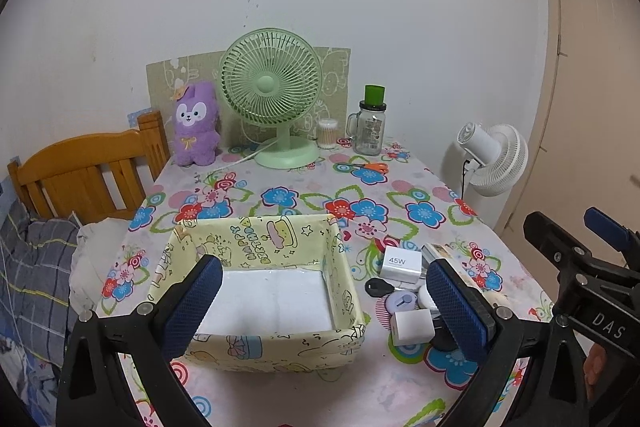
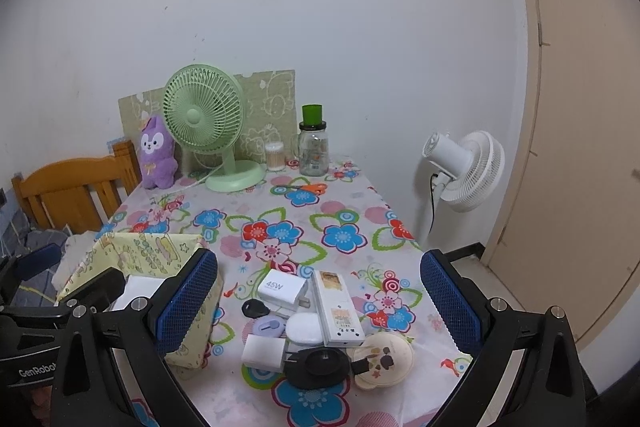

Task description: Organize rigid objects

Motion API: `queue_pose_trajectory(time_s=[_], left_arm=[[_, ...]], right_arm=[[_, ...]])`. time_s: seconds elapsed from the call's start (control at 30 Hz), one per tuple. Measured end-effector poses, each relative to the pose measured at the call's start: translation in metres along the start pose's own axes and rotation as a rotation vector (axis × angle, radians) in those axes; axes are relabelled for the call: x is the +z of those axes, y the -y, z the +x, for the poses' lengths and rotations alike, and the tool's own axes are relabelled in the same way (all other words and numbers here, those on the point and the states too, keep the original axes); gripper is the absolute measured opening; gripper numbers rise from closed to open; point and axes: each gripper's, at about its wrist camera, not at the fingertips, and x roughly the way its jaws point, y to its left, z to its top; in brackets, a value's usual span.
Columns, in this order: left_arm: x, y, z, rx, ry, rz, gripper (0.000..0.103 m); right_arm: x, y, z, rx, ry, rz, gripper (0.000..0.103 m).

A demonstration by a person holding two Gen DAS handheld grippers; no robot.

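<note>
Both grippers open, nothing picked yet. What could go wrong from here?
1. The small things are packed tight: the 45W charger, black key, white cube charger and long white box touch or overlap, so the right gripper may nudge neighbours or grab two.
2. The yellow box looks like soft fabric; the left gripper could fold its wall.
3. The round black piece looks flat and may slip.

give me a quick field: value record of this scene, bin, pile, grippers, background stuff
bin: yellow fabric storage box, holds no objects, white liner showing
pile: right of bin; 45W charger, white plug cube, black key, white remote, round cream compact
left gripper: open, over bin
right gripper: open, over pile
background: green desk fan, purple plush, glass jar, orange scissors
</note>
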Motion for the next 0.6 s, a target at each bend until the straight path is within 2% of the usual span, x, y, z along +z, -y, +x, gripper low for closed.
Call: queue_pose_trajectory(time_s=[0.6], left_arm=[[-0.0010,-0.0024,0.0059,0.006,-0.002,-0.009,0.103]], right_arm=[[0.0013,-0.0005,0.0071,0.002,-0.010,-0.008,0.102]])
